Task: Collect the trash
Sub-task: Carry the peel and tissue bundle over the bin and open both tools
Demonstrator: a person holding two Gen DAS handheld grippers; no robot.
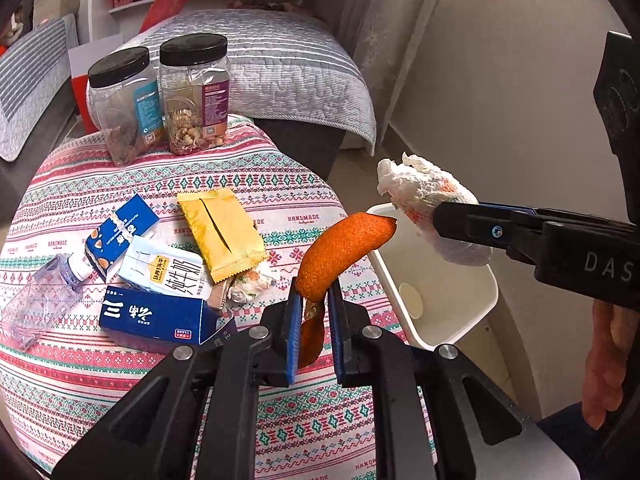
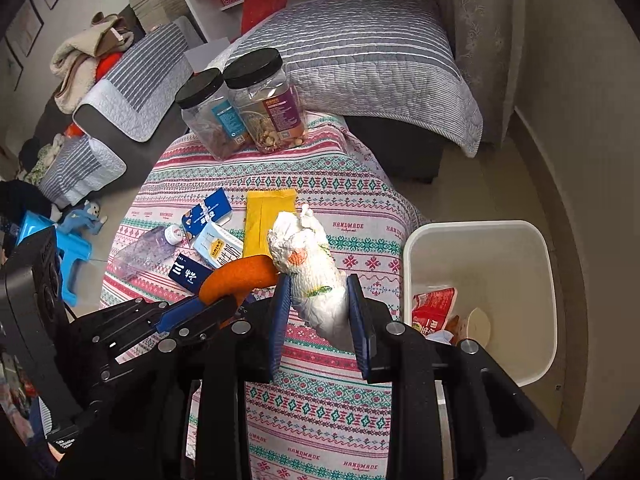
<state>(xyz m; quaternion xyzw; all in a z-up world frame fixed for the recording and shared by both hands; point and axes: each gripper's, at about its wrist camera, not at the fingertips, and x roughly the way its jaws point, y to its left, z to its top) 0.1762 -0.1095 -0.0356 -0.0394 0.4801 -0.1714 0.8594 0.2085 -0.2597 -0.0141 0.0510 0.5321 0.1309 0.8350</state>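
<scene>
My left gripper (image 1: 313, 300) is shut on a curved orange peel (image 1: 340, 252) and holds it above the table's right edge, beside the white bin (image 1: 472, 308). My right gripper (image 2: 318, 292) is shut on a crumpled white paper towel (image 2: 308, 264), held above the table next to the bin (image 2: 536, 264); it also shows in the left wrist view (image 1: 424, 192). On the patterned tablecloth (image 1: 280, 184) lie a yellow wrapper (image 1: 224, 232), a milk carton (image 1: 168, 268), two blue boxes (image 1: 156, 316), a clear bottle (image 1: 40, 300) and a small tissue wad (image 1: 252, 284).
Two black-lidded snack jars (image 1: 160, 96) stand at the table's far side. The bin holds a red packet (image 2: 434, 306) and other scraps. A grey striped sofa (image 2: 360, 52) lies behind the table, with a wall to the right.
</scene>
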